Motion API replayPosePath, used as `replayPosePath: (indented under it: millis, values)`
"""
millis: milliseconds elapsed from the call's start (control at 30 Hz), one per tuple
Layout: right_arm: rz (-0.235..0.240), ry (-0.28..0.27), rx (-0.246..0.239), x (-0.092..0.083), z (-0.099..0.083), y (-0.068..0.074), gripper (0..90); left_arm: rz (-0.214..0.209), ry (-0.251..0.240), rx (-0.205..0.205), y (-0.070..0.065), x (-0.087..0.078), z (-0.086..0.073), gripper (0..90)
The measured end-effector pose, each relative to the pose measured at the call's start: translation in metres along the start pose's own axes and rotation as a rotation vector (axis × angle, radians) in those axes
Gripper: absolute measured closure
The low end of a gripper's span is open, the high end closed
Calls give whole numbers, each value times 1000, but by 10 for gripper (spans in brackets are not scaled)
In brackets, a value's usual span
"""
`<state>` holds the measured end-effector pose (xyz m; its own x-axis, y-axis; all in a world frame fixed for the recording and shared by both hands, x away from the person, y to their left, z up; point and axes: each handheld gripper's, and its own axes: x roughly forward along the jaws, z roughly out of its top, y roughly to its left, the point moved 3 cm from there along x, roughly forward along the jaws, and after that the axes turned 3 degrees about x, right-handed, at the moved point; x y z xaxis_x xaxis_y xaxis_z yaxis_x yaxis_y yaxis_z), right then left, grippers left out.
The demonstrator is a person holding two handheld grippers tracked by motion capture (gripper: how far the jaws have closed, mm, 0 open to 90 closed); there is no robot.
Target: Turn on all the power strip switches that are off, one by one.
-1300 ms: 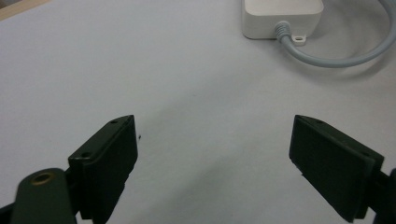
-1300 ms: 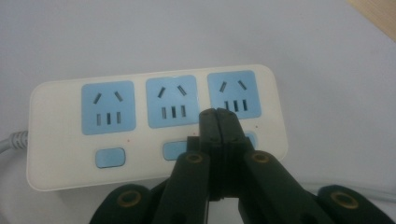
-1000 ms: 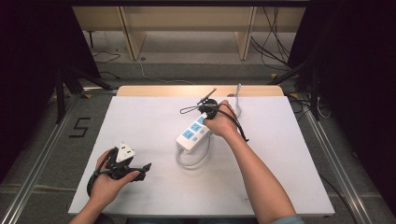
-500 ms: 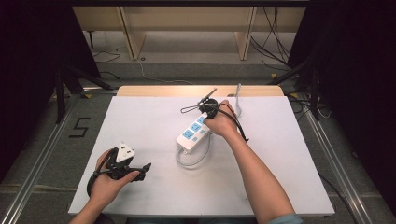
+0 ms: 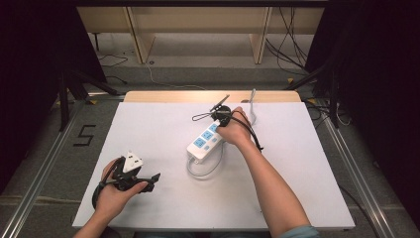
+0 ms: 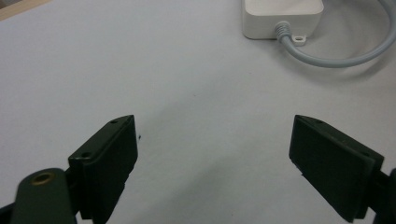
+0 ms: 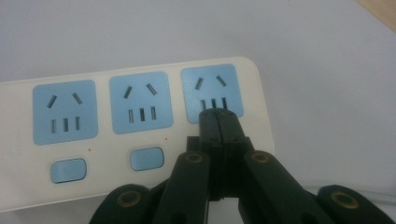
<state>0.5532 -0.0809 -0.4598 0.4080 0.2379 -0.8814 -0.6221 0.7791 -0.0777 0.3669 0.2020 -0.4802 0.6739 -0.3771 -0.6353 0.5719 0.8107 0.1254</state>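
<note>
High view: white power strip point(image 5: 207, 140) lies diagonally mid-table, its grey cord point(image 5: 205, 170) looping at the near end; right gripper point(image 5: 221, 117) over its far end; left gripper point(image 5: 132, 174) near the front-left corner.
Left gripper view: jaws wide apart, empty, above bare table point(image 6: 196, 102); strip's cord end ahead.
Right gripper view: jaws pressed together, empty, tips at the end blue socket point(image 7: 212, 93).

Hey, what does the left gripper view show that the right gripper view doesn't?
Left gripper view alone: the grey power cable leaving the white power strip's end, past the wide-open left tongs. Right gripper view alone: the strip's blue sockets and blue switches, with the shut right tongs over the end socket. Both: the strip and the white tabletop.
</note>
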Motion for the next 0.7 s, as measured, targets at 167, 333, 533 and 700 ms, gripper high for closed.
replayPosePath:
  millis: [167, 333, 533, 700]
  values:
    - [-9, 5, 3, 2, -1, -3, 900, -1, -1, 1, 0, 0, 0, 151]
    - [-9, 1, 11, 2, -1, -4, 900, -1, -1, -1, 0, 0, 0, 151]
    - [-6, 7, 12, 3, -1, -4, 900, -1, -1, 3, 0, 0, 0, 152]
    - [-4, 6, 15, 4, -1, -4, 900, -1, 2, 6, 0, 0, 0, 152]
